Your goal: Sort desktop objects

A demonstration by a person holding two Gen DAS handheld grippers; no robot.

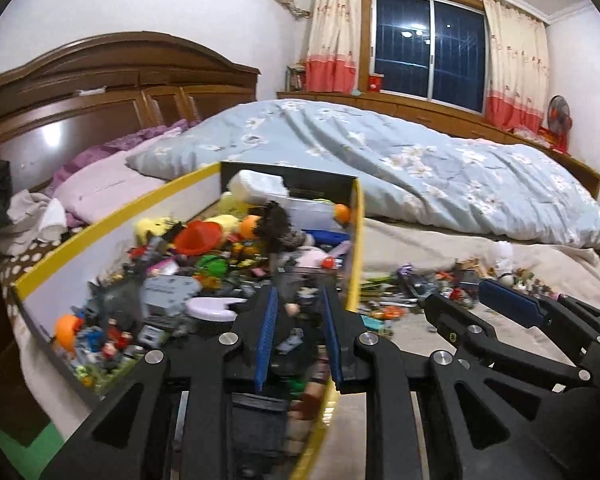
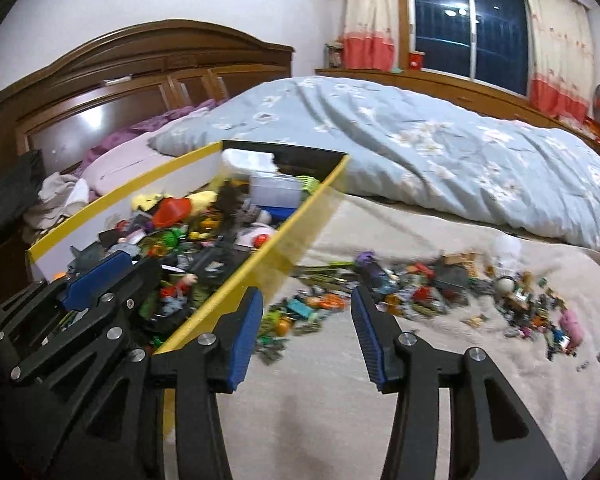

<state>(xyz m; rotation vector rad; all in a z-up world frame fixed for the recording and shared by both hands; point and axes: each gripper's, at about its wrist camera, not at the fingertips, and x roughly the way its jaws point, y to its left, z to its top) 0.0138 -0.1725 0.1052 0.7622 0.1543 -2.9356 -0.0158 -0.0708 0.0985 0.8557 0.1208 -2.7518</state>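
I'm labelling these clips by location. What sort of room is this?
A home bedroom, most likely. A large bed with a carved wooden headboard and a blue floral quilt fills the view, with a curtained window behind. Small toys lie on the beige bed cover beside a yellow-edged toy box.

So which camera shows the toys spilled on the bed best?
The right wrist view: the loose toys spread across the blanket, open to see beyond the right gripper. In the left wrist view, the toys are a thin strip, partly hidden behind gripper fingers.
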